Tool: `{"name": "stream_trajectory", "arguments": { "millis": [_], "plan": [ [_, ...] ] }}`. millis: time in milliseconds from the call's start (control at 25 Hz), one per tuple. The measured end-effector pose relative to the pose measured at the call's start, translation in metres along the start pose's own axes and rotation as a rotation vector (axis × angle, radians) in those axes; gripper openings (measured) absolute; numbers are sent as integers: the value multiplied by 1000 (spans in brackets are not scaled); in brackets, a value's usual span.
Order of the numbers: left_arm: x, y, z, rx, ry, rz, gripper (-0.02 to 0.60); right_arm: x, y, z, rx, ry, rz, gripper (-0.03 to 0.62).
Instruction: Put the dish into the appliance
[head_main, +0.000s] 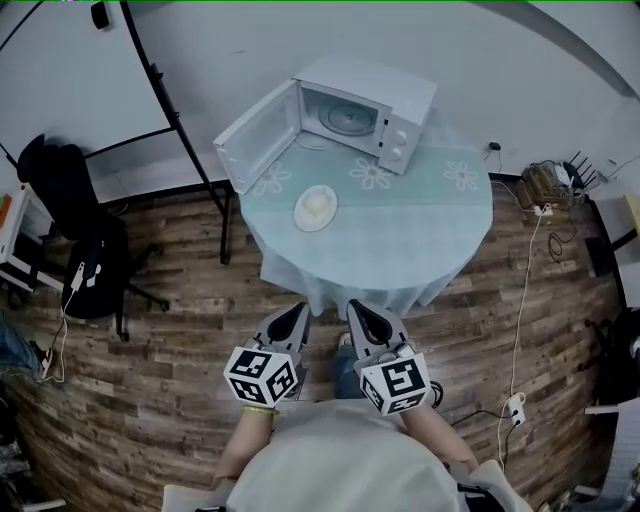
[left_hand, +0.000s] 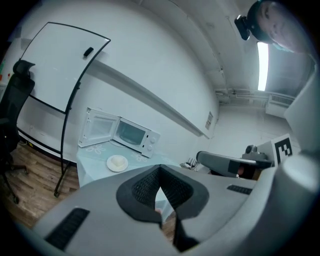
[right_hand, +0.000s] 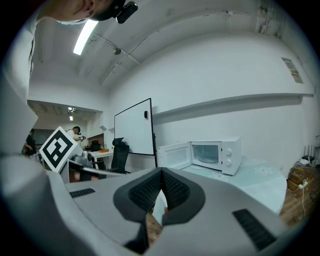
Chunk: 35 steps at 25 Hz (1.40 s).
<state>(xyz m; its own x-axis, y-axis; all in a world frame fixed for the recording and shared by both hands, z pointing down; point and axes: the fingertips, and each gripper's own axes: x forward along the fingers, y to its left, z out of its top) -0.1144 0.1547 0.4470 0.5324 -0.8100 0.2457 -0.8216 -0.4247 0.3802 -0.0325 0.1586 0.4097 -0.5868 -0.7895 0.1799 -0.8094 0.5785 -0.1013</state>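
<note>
Left gripper (head_main: 297, 312) (left_hand: 160, 169): jaws are closed tip to tip; nothing is held.
Right gripper (head_main: 356, 306) (right_hand: 161, 170): jaws are likewise seen together at the tips, with nothing between them; it is held just beside the left gripper.
Writing: black-and-white square patterns are carried on the left marker cube (head_main: 262, 377) and the right marker cube (head_main: 397, 383). A wall label (right_hand: 291, 70) is too small to be read, and no brand can be made out on the microwave.
Dish (head_main: 315, 208) (left_hand: 117, 162): it lies ahead of both grippers and well apart from them, on the table (head_main: 420, 245). Something pale is carried on it.
Microwave (head_main: 365, 115) (left_hand: 132, 134) (right_hand: 215, 155): it is set beyond the dish, at the far side of the table. Its door (head_main: 258, 135) is swung open to the left.
Edges: the near table edge, with hanging cloth, lies just ahead of the jaw tips; bare cloth is seen all round the dish.
Open room: wooden floor (head_main: 150, 340) lies under both grippers. A whiteboard (left_hand: 60, 70) on a stand and an office chair (head_main: 70, 230) are placed to the left, and a cable (head_main: 520, 330) to the right.
</note>
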Motion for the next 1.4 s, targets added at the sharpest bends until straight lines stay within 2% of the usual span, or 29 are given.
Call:
{"name": "stream_trajectory", "arguments": {
  "millis": [160,400,720,920,1000,1160,1400],
  "plan": [
    [42,17,20,11,-7,29,9,38,-38,16,0,-6,14,6],
    [101,47,57,-17,-52,77,9,91,-95,42,-21,-19,40,6],
    [175,73,76,-36,-58,131,9,139,-160,51,-29,-13,79,5],
    [205,93,73,-58,-50,187,9,161,-186,51,-34,-2,113,5],
    [212,104,65,-86,-37,221,9,167,-193,49,-30,5,123,6],
    [217,136,46,-205,-25,302,9,181,-199,44,-19,24,142,5],
    [228,180,28,-312,-8,358,9,202,-211,43,-9,29,138,5]
  ]
}}
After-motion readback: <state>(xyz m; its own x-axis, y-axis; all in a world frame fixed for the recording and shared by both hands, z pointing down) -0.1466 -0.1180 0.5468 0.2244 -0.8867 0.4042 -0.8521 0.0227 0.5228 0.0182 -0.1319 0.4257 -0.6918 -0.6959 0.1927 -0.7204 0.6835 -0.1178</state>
